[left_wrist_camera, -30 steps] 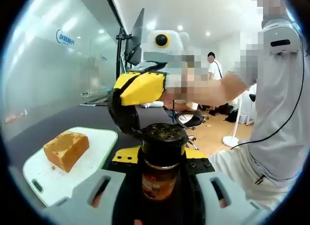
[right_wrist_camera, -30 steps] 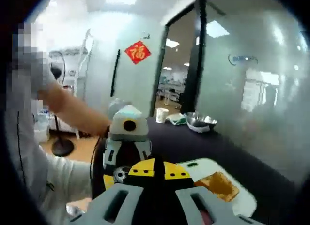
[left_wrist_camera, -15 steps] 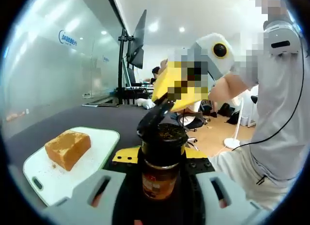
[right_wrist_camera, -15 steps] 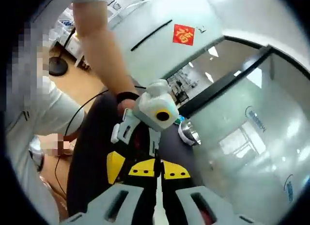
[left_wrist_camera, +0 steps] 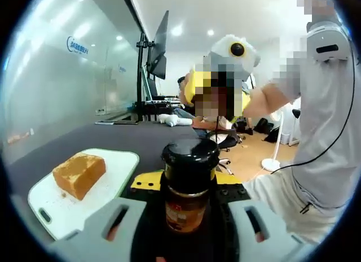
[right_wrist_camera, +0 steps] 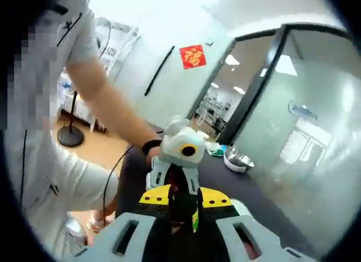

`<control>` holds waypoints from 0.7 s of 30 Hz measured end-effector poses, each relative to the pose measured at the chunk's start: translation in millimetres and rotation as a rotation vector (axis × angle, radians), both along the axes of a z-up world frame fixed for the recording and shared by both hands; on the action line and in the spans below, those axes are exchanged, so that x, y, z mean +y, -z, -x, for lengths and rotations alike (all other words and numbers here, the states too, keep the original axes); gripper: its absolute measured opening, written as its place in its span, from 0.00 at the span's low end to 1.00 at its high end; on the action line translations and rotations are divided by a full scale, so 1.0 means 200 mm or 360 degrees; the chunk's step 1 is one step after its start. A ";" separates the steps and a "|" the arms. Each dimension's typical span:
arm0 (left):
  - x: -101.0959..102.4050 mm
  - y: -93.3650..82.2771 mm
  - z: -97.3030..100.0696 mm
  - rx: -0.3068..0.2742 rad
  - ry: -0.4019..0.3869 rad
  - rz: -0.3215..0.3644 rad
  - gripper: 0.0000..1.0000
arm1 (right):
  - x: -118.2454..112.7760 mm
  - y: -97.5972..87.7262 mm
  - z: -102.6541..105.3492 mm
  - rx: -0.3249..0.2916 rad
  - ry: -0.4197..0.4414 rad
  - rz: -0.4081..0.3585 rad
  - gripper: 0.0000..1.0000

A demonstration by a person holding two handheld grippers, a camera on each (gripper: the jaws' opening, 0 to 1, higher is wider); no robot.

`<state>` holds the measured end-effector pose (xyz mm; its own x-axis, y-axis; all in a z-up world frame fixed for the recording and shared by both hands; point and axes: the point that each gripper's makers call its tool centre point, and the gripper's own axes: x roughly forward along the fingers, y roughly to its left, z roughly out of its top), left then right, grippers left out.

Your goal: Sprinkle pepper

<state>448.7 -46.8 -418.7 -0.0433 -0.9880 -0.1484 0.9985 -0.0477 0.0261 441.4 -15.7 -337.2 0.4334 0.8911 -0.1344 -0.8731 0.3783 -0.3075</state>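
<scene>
The left gripper (left_wrist_camera: pixel 186 217) is held level, jaws clamped on the body of the pepper jar (left_wrist_camera: pixel 188 189), which stands upright between them with its black lid on. The right gripper (left_wrist_camera: pixel 217 90) is raised above and beyond the jar; its own view looks down along its jaws at the left gripper (right_wrist_camera: pixel 179 177). Whether the right jaws are apart cannot be told. A toasted bread slice (left_wrist_camera: pixel 79 173) lies on the white cutting board (left_wrist_camera: pixel 113 180) near the dark table's (left_wrist_camera: pixel 84 139) near edge.
</scene>
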 end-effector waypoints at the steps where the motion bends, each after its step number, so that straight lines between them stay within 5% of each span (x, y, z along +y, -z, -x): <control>1: 0.00 0.00 0.00 -0.0001 -0.0001 0.0001 0.21 | 0.00 -0.02 0.00 0.0141 -0.0007 -0.0207 0.13; 2: 0.00 0.00 0.00 -0.0002 -0.0001 0.0001 0.21 | -0.02 -0.04 -0.02 0.0268 0.0012 -0.0409 0.13; 4: 0.00 0.00 0.00 -0.0003 -0.0006 0.0004 0.21 | -0.06 0.03 -0.11 0.0309 0.0191 -0.0567 0.12; 6: 0.00 0.00 0.00 -0.0004 -0.0011 0.0017 0.21 | -0.06 0.12 -0.16 0.0292 0.0289 -0.0471 0.07; 9: 0.00 0.00 -0.01 0.0011 -0.0022 0.0032 0.21 | 0.02 0.10 -0.13 0.0323 0.0229 -0.0452 0.03; 14: 0.00 -0.01 0.00 0.0008 -0.0024 0.0028 0.22 | 0.09 0.08 -0.10 0.0226 0.0190 -0.0314 0.03; 18: 0.00 -0.01 -0.02 0.0031 -0.0041 0.0034 0.22 | 0.12 0.15 -0.10 0.0193 0.0215 -0.0163 0.00; 21: 0.01 0.00 -0.03 0.0046 -0.0054 0.0046 0.23 | 0.13 0.13 -0.09 0.0199 0.0192 -0.0226 0.00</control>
